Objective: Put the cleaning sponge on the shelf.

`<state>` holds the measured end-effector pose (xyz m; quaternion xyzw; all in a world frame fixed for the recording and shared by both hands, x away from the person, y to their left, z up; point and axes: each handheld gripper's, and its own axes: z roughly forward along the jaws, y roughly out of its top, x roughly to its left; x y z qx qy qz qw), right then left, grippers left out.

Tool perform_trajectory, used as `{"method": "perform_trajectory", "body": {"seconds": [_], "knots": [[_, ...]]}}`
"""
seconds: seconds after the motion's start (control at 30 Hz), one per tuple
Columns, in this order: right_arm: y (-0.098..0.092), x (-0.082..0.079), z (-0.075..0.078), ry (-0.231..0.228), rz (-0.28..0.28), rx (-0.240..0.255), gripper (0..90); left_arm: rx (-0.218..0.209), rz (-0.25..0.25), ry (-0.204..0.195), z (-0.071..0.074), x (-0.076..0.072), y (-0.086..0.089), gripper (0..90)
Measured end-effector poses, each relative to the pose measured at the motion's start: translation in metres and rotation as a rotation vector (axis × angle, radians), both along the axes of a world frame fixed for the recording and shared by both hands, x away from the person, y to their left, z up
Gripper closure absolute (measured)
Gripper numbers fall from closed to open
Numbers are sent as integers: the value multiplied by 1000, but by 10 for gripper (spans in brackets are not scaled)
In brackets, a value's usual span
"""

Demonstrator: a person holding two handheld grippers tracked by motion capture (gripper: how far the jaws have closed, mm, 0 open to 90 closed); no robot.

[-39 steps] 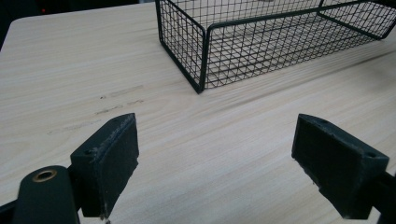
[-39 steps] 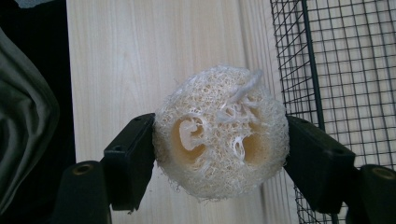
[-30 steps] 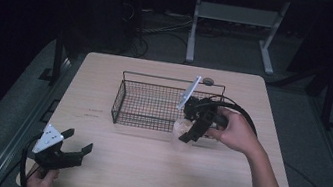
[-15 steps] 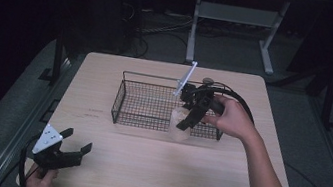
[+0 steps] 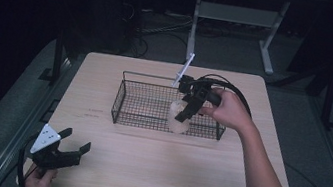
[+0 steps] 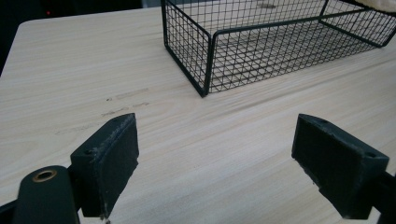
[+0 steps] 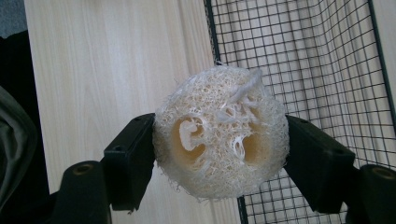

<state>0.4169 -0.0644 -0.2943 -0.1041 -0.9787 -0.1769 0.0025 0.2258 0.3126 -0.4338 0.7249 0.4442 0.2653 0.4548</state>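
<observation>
Left gripper (image 5: pixel 69 148): at about 7 o'clock on the wooden table (image 5: pixel 152 172), near the front-left corner, held by the person's left hand (image 5: pixel 39 182). The grey three-cornered plate sits on top. In the left gripper view the jaws stand wide apart with bare wood between them and nothing in their hold. From that camera, the near-left corner of the basket lies toward 1 o'clock, well apart from the jaws.

Wire basket (image 5: pixel 123 98): black mesh, rectangular, open-topped, sitting slightly beyond the table's centre, long side running 9 to 3 o'clock. The floor of its left half shows only mesh over wood.

Loofah slice (image 5: pixel 179 117): pale, fibrous, round, with hollow chambers visible in cross-section in the right gripper view (image 7: pixel 219 140). In the high view it appears over the front wire wall of the basket, right of the basket's middle. In the right gripper view it straddles a basket rim wire, part over mesh, part over bare table. Whether it touches the basket cannot be told.

Right gripper (image 5: pixel 186 112): reaches in from 3 o'clock, held by the right hand (image 5: pixel 227 111), jaws angled down toward 7 o'clock. The jaws are partly closed, pressing the loofah slice on its two opposite sides.
</observation>
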Motion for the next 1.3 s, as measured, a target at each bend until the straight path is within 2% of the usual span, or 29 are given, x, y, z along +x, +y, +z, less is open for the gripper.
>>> {"method": "perform_trajectory", "body": {"seconds": [0.07,0.13,0.23,0.7,0.83,1.07,1.3], "knots": [[0,2,1,2,1,-1,281,2,-3,1,0,0,-1,139],[0,5,4,-1,-10,-22,281,5,-5,2,0,1,-2,139],[-2,8,7,2,-19,-12,281,6,-9,1,0,1,-3,139],[-5,26,19,-21,-67,-28,281,-1,-3,-1,0,1,-1,139],[-5,33,17,-22,-81,-15,280,2,-8,2,0,0,-2,139],[-9,45,9,-8,-120,-36,280,3,-6,3,0,-1,-1,139],[-4,52,0,-2,-120,-48,280,4,-5,6,0,-2,-1,139]]}}
